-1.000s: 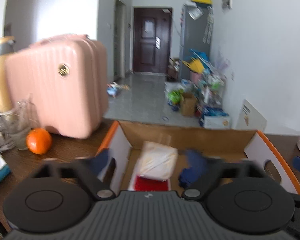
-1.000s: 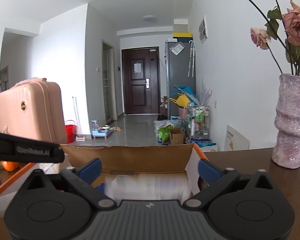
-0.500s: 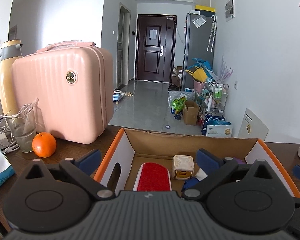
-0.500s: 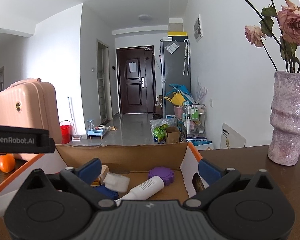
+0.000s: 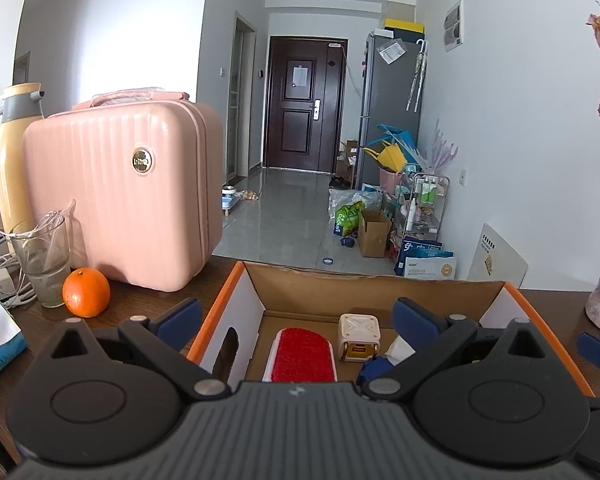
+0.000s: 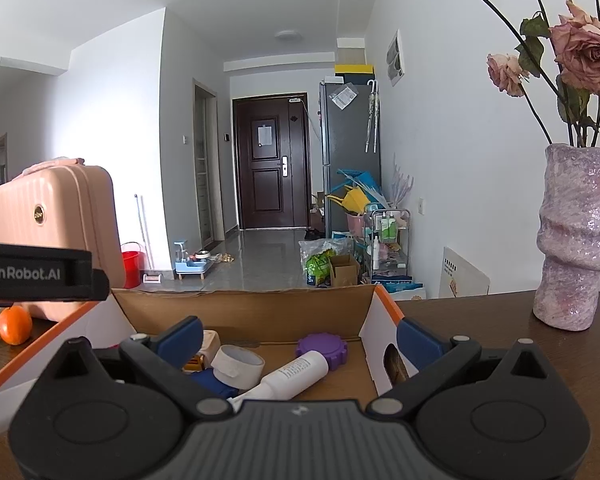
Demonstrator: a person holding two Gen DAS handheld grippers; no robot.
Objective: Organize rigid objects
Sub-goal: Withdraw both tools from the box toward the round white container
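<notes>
An open cardboard box with orange edges (image 5: 236, 276) (image 6: 384, 300) stands on the dark wooden table. In the left wrist view it holds a red-topped brush (image 5: 302, 354) and a cream cube (image 5: 359, 336). In the right wrist view it holds a white tape roll (image 6: 238, 364), a white tube (image 6: 290, 376) and a purple cap (image 6: 321, 349). My left gripper (image 5: 296, 316) is open and empty above the box's near left side. My right gripper (image 6: 300, 336) is open and empty above the box's near right side.
A pink suitcase (image 5: 120, 196), a yellow thermos (image 5: 14, 156), a glass (image 5: 44, 268) and an orange (image 5: 86, 292) stand left of the box. A purple vase with dried roses (image 6: 572, 236) stands on the right. The left gripper's body (image 6: 36, 272) shows in the right view.
A white packet that was in the box under the left gripper is gone from view. Both cameras have risen and pulled back a little, showing the items in the box.
</notes>
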